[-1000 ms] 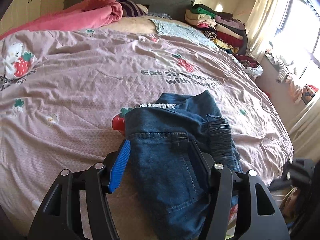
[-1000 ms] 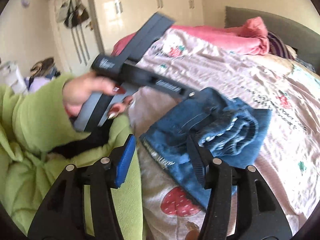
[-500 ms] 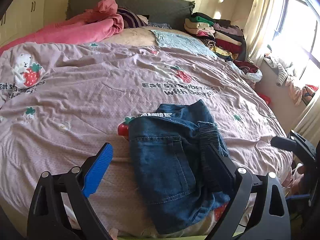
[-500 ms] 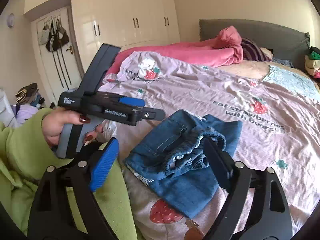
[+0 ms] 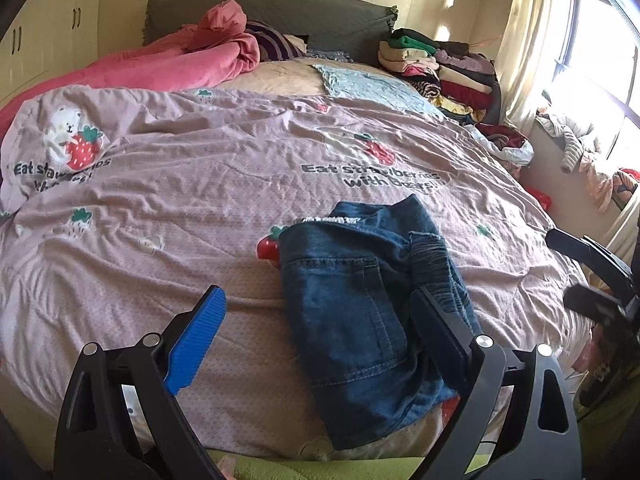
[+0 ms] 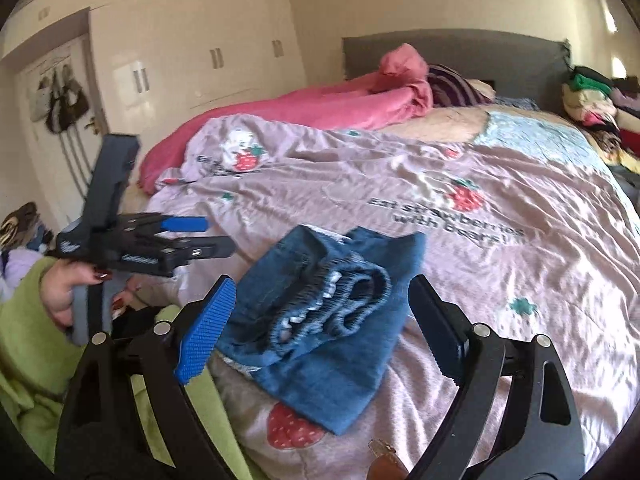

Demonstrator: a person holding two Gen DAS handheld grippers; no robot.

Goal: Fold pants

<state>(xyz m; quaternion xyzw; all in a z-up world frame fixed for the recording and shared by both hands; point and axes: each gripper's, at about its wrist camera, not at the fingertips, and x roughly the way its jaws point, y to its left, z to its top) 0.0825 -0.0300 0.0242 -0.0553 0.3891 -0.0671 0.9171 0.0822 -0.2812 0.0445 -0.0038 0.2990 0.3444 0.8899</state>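
Note:
The blue denim pants (image 5: pixel 372 304) lie folded in a compact bundle on the pink strawberry quilt (image 5: pixel 180 200) near the bed's front edge. They also show in the right wrist view (image 6: pixel 328 312), with the elastic waistband bunched on top. My left gripper (image 5: pixel 320 320) is open and empty, held above and short of the pants. It also shows in the right wrist view (image 6: pixel 208 236), held by a hand at the left. My right gripper (image 6: pixel 320 316) is open and empty, back from the pants. It shows at the right edge of the left wrist view (image 5: pixel 592 280).
A pink blanket (image 5: pixel 192 60) and a striped pillow (image 5: pixel 276 46) lie at the bed's head. A pile of folded clothes (image 5: pixel 440 68) stands at the far right corner. A wardrobe (image 6: pixel 192 52) is at the left. A window and a curtain (image 5: pixel 528 40) are on the right.
Both grippers have pulled back and up from the pants and opened wider. The pants lie still on the quilt, let go.

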